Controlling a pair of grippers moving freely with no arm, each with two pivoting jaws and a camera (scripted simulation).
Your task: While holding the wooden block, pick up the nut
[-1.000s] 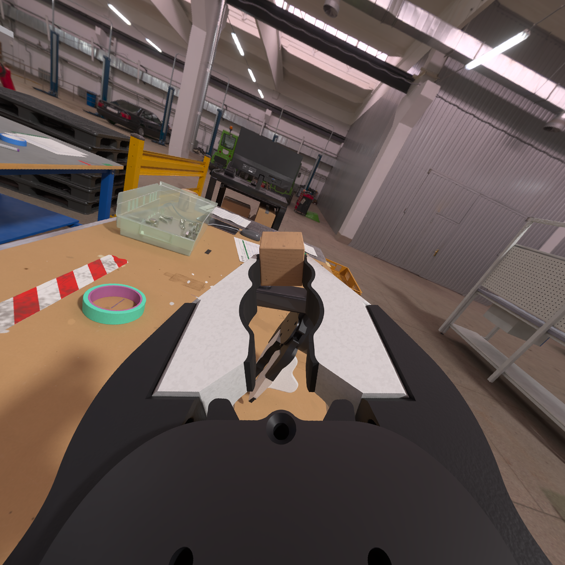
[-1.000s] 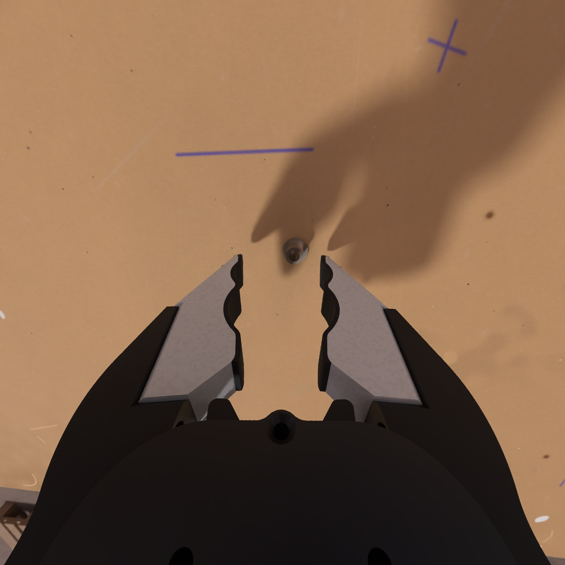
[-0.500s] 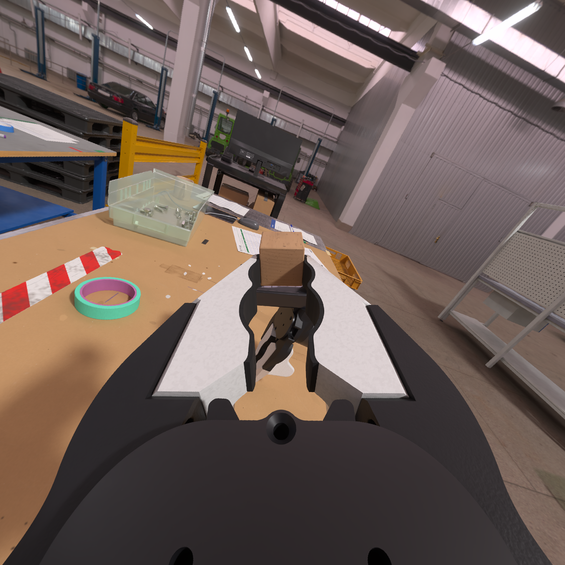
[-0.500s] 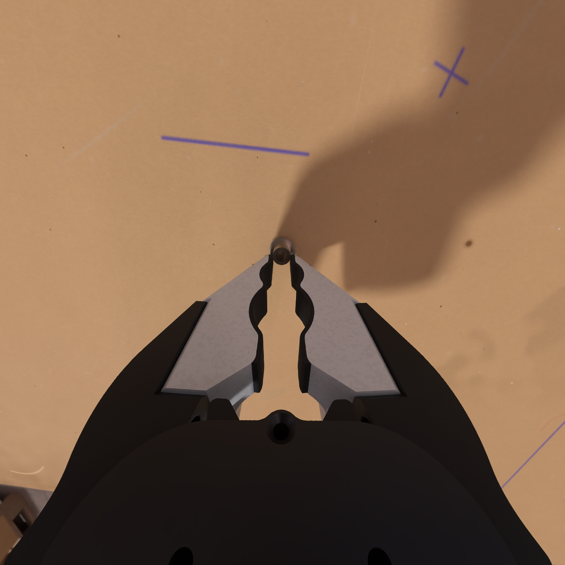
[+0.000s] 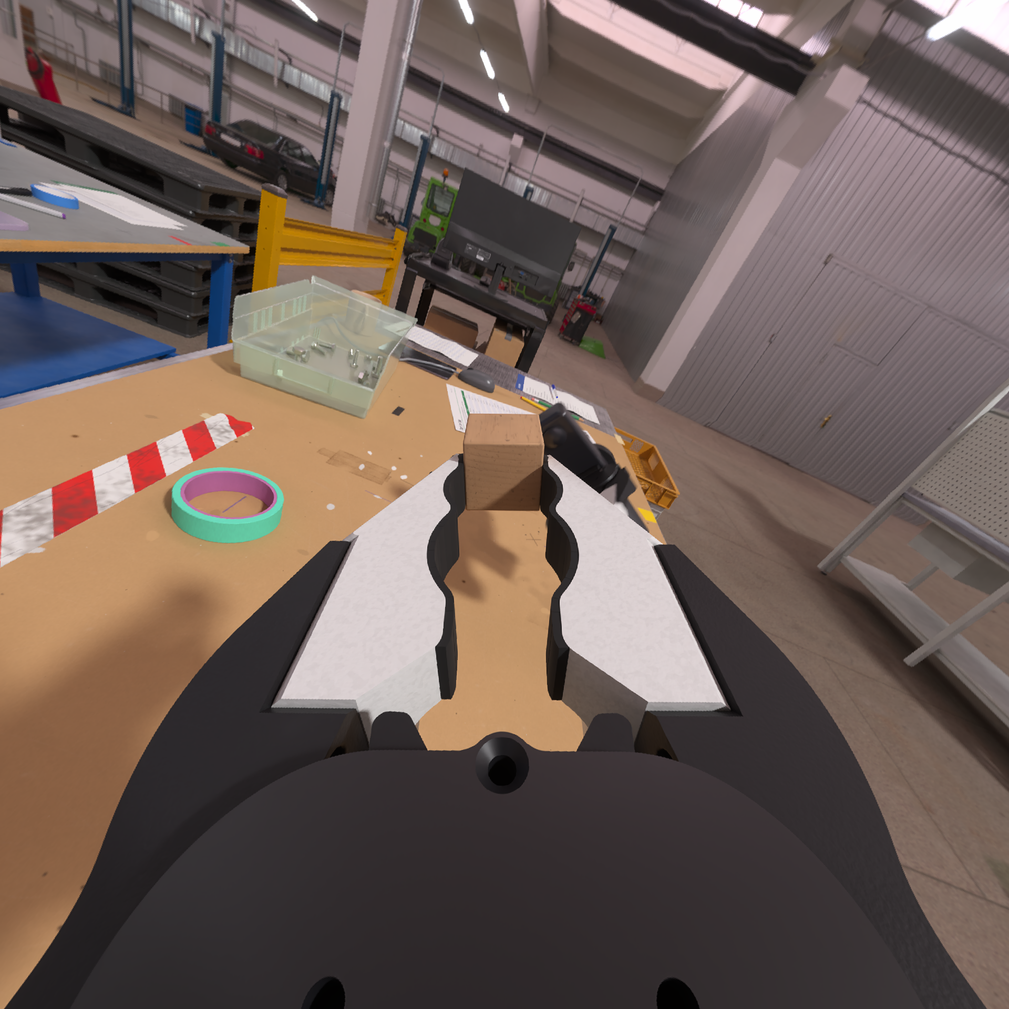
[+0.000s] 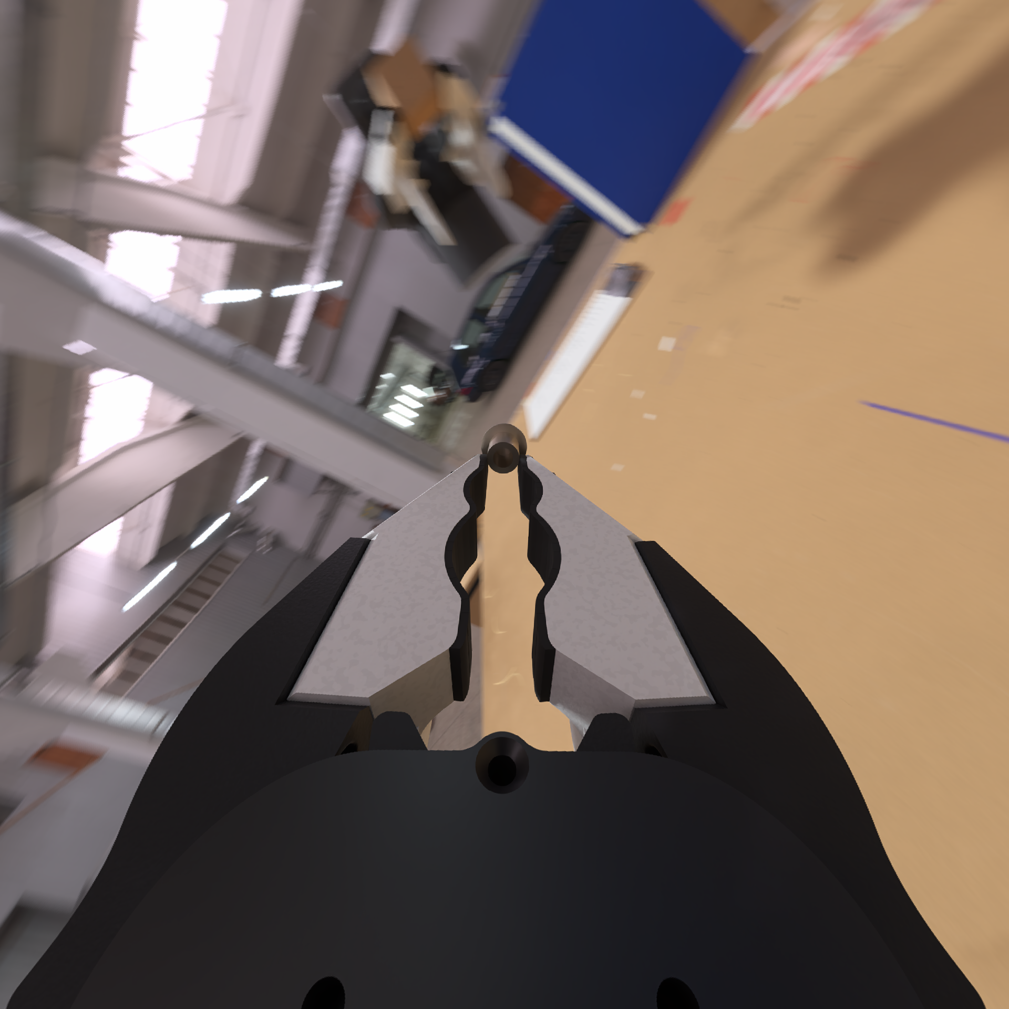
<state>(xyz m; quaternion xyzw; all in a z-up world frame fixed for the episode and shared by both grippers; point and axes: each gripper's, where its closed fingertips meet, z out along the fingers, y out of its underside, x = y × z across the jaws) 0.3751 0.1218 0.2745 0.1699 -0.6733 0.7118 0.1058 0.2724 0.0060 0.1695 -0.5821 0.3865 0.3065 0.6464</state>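
My left gripper [image 5: 502,480] is shut on a light wooden block [image 5: 502,464] at its fingertips and holds it above the brown table [image 5: 109,628]. My right gripper [image 6: 503,461] is shut on a small dark metal nut [image 6: 503,452] at its very fingertips, lifted off the table [image 6: 791,546] and rolled sideways, so the table runs up the right of its view. The right gripper also shows in the left wrist view as a black body [image 5: 579,456] just behind and to the right of the block.
On the table stand a green and purple tape roll [image 5: 226,505], a red and white striped strip [image 5: 109,480], a clear bin of bolts [image 5: 319,349] and papers [image 5: 480,404]. The table's right edge drops to the floor, with a white rack [image 5: 928,573] beyond.
The right gripper closed on the nut, lifted it off the table and rolled sideways. In the left wrist view it moved from under the block to behind it on the right. The left gripper keeps the block.
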